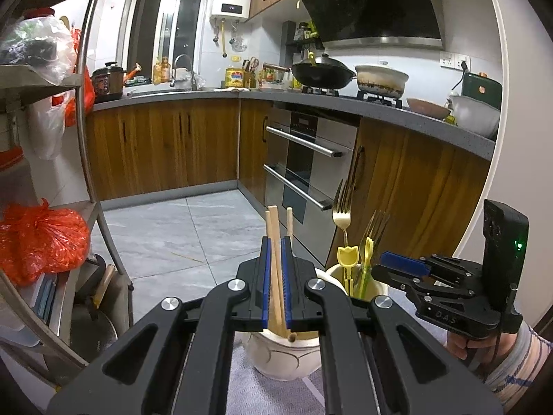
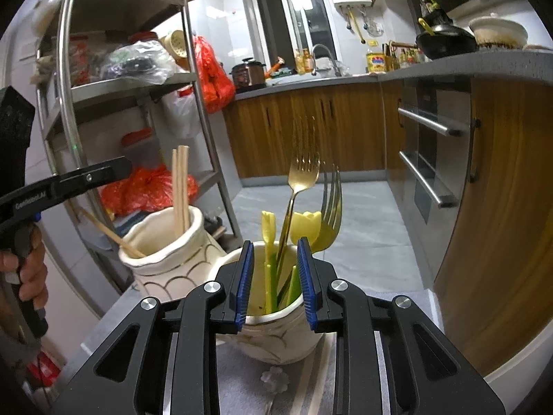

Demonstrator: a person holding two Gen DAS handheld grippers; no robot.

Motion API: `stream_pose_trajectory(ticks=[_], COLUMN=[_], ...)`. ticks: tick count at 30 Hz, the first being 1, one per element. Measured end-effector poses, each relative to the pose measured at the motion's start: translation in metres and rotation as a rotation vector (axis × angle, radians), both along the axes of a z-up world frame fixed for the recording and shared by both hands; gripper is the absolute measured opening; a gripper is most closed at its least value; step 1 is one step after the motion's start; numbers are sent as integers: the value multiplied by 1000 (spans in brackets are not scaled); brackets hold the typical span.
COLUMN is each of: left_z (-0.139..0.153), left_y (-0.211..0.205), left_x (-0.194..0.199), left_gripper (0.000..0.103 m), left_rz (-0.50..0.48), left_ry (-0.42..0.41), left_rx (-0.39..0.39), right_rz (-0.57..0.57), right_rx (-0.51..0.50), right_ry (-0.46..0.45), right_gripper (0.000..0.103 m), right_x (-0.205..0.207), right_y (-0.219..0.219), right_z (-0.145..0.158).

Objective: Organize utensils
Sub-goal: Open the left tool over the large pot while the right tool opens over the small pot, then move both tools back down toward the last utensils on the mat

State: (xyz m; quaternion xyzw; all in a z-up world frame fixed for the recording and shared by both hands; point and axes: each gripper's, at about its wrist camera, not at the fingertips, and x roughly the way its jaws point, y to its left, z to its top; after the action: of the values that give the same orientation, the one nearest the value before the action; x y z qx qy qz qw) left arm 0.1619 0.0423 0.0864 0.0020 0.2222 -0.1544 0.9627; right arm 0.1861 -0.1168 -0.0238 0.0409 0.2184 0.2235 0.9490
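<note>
Two cream ceramic holders stand side by side on a grey mat. The left holder (image 1: pixel 280 356) (image 2: pixel 166 259) holds several wooden chopsticks (image 1: pixel 274 259) (image 2: pixel 180 190). My left gripper (image 1: pixel 275 242) is above it, its blue pads a narrow gap apart around the chopsticks; I cannot tell if they pinch one. The right holder (image 1: pixel 371 285) (image 2: pixel 276 332) holds a gold fork (image 1: pixel 342 214) (image 2: pixel 299 186), a second fork (image 2: pixel 330 207) and yellow-green tulip-topped picks (image 2: pixel 304 224). My right gripper (image 2: pixel 274 245) (image 1: pixel 401 263) is open, its pads on either side of the fork handles without touching.
A steel shelf rack (image 2: pixel 138 83) with plastic bags stands at the left. Wooden cabinets and an oven (image 1: pixel 304 159) line the far side under a grey counter (image 1: pixel 380 107) with pots. The grey mat (image 2: pixel 249 373) lies under the holders.
</note>
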Motion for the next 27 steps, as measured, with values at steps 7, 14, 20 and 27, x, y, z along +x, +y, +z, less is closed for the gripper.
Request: stream_pose_trajectory(ticks=[7, 14, 20, 27], left_z=[11, 13, 0, -22], left_y=[2, 6, 6, 0], left_x=[-25, -56, -75, -96], left_gripper=[77, 97, 97, 97], left_rz=[57, 101, 136, 161], left_ry=[-42, -80, -76, -49], left_rx=[9, -5, 22, 19], right_rz=[-16, -54, -65, -80], right_rx=[16, 16, -20, -77], right_ry=[-38, -66, -66, -27], right_gripper=[79, 98, 98, 98], right_x=[-16, -33, -44, -57], right_y=[-9, -19, -19, -23], right_z=[13, 20, 16, -1])
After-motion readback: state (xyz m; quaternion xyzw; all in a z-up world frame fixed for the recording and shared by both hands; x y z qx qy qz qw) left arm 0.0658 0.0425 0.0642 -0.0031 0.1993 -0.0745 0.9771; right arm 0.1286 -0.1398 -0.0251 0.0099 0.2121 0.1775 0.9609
